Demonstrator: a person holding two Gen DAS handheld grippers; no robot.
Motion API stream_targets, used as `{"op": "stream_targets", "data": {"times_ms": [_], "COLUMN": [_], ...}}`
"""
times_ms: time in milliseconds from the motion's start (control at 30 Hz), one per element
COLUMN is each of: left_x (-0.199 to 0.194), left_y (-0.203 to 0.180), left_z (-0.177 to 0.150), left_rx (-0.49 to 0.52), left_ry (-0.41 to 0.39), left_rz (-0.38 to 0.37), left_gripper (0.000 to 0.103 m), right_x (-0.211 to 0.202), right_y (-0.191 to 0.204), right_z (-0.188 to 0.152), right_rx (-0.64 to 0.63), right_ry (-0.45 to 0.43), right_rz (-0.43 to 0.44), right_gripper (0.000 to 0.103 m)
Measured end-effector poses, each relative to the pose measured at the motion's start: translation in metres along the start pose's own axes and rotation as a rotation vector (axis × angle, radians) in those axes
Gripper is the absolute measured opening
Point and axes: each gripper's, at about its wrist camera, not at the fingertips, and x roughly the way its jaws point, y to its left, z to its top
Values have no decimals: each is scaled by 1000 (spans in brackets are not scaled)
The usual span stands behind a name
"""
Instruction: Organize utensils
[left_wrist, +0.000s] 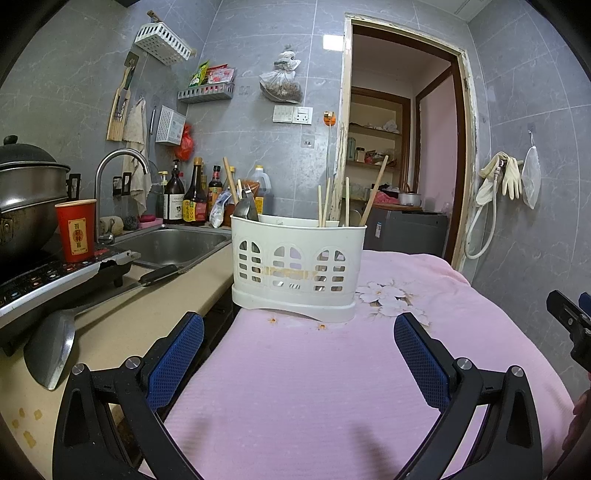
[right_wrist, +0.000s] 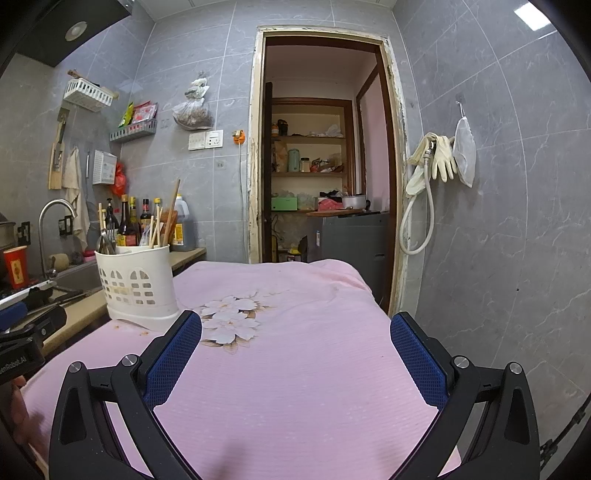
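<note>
A white plastic utensil holder (left_wrist: 297, 264) stands on the pink cloth (left_wrist: 303, 376) near its left edge. It holds several wooden chopsticks (left_wrist: 373, 194) in its right part and metal utensils (left_wrist: 245, 208) in its left part. My left gripper (left_wrist: 298, 334) is open and empty, a short way in front of the holder. My right gripper (right_wrist: 295, 334) is open and empty over the cloth, with the holder (right_wrist: 136, 284) ahead to its left. The right gripper also shows at the left wrist view's right edge (left_wrist: 570, 325).
A beige counter (left_wrist: 122, 325) lies left of the cloth, with a metal spatula (left_wrist: 50, 349), a sink (left_wrist: 173, 243), a red cup (left_wrist: 76, 230), a pot (left_wrist: 26, 199) on a cooktop, and sauce bottles (left_wrist: 195, 195). An open doorway (right_wrist: 321, 166) is behind.
</note>
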Motion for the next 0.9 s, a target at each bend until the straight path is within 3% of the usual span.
{"op": "stream_targets", "data": {"times_ms": [900], "left_x": [0], "left_y": [4], "left_z": [-4], "left_rx": [-2], "left_ry": [4], "left_rz": [2], "left_gripper": [101], "right_x": [0], "right_y": [1], "right_z": [0], "right_rx": [1], "right_ry": [3], "right_rz": [1], "right_gripper": [103]}}
